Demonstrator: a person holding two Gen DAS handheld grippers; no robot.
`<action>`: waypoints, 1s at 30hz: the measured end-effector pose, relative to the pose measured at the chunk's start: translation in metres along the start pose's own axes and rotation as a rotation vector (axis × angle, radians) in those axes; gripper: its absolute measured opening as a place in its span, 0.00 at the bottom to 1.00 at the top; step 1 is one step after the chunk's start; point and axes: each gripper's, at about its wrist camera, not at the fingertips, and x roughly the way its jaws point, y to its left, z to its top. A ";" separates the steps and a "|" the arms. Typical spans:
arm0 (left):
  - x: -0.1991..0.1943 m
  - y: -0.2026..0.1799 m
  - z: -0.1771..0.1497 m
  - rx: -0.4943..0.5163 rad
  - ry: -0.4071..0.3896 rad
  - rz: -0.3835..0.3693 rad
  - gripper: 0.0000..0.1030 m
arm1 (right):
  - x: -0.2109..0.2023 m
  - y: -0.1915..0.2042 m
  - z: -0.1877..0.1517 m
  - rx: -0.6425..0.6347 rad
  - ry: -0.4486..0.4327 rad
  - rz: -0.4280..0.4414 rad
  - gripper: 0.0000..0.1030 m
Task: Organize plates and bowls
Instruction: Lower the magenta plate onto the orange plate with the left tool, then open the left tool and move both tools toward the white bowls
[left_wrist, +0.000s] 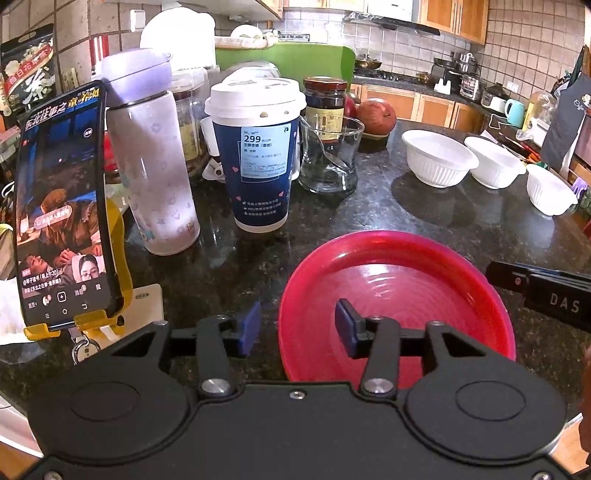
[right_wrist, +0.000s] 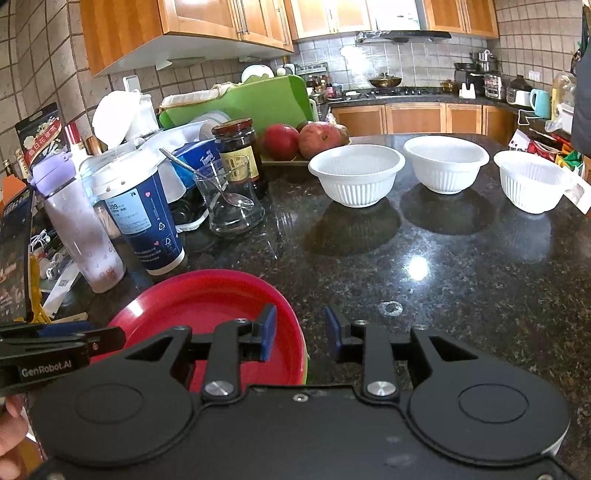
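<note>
Red plate (left_wrist: 399, 280) sits between both parted fingers; cups (left_wrist: 258, 158) crowd left.

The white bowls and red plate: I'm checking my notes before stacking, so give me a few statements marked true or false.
1. Three white bowls stand apart on the dark counter. True.
2. The bowls are nested together. False: each stands alone.
3. The red plate lies on the counter. True.
4. The right gripper is clamped on the plate's rim. False: its pads are apart, straddling the rim.
5. A spoon stands in the glass cup. True.
</note>
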 end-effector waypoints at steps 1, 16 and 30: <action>0.001 0.000 0.000 -0.002 0.002 -0.003 0.52 | 0.000 0.000 0.000 0.002 0.000 -0.001 0.31; -0.003 -0.008 0.002 0.022 -0.005 -0.067 0.57 | -0.011 -0.008 -0.010 0.038 0.003 -0.058 0.47; -0.004 -0.047 0.011 0.086 -0.007 -0.111 0.58 | -0.034 -0.055 -0.013 0.127 -0.086 -0.141 0.55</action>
